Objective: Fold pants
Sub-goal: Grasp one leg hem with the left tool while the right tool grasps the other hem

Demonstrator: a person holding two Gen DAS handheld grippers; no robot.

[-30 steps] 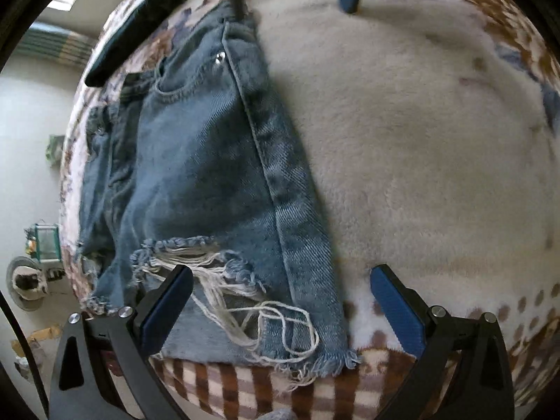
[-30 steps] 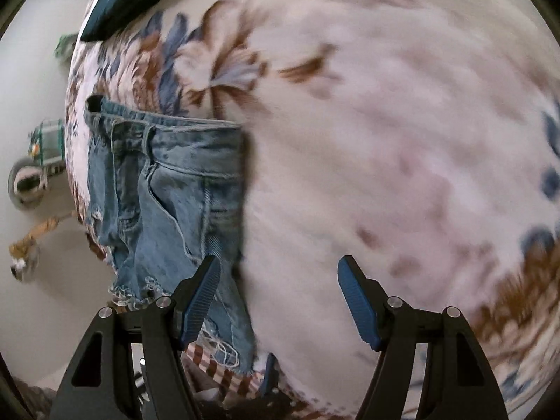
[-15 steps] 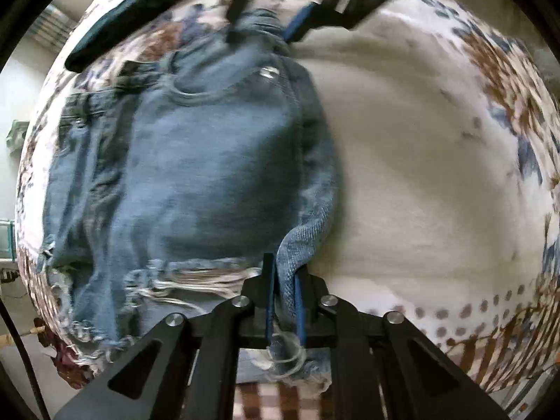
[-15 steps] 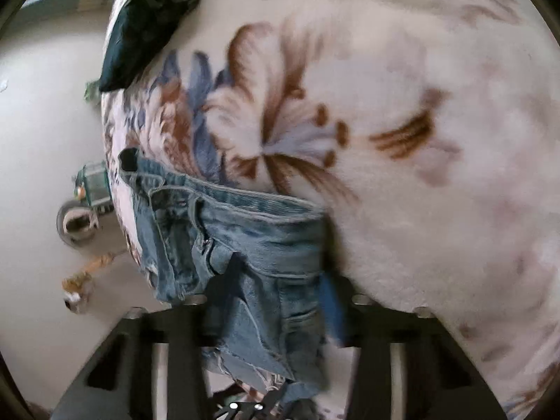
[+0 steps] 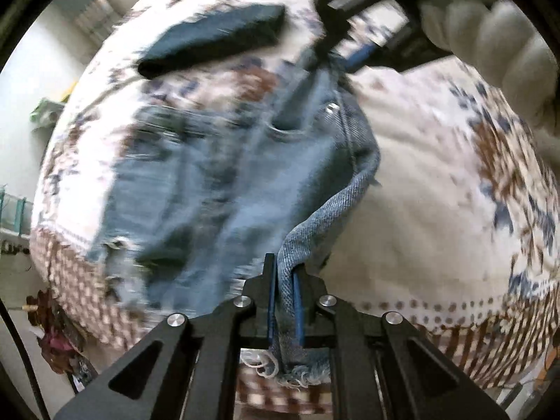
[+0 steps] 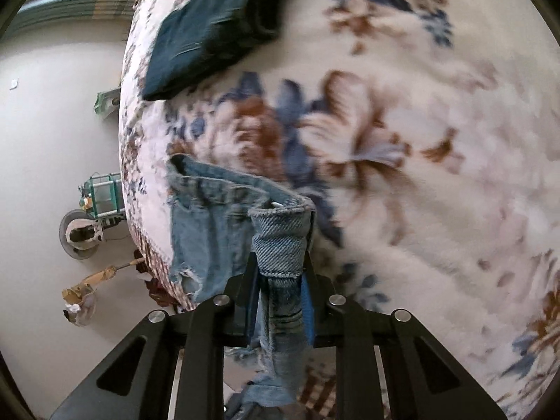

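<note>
Blue denim shorts (image 5: 224, 189) with frayed hems lie on a floral blanket (image 5: 437, 210). My left gripper (image 5: 284, 301) is shut on the shorts' right side edge near the frayed hem and lifts it off the blanket. My right gripper (image 6: 280, 297) is shut on the waistband corner of the shorts (image 6: 210, 224) and holds it raised. The right gripper also shows at the top of the left wrist view (image 5: 336, 52), at the waistband, held by a white-gloved hand (image 5: 497, 31).
A dark folded garment (image 6: 213, 31) lies on the blanket (image 6: 420, 140) beyond the shorts; it also shows in the left wrist view (image 5: 213, 42). The bed's edge drops to a pale floor (image 6: 52, 140) on the left, with small clutter there.
Both grippers went from open over the shorts to shut on the denim. They have lifted the right edge of the shorts and carry it leftward over the rest.
</note>
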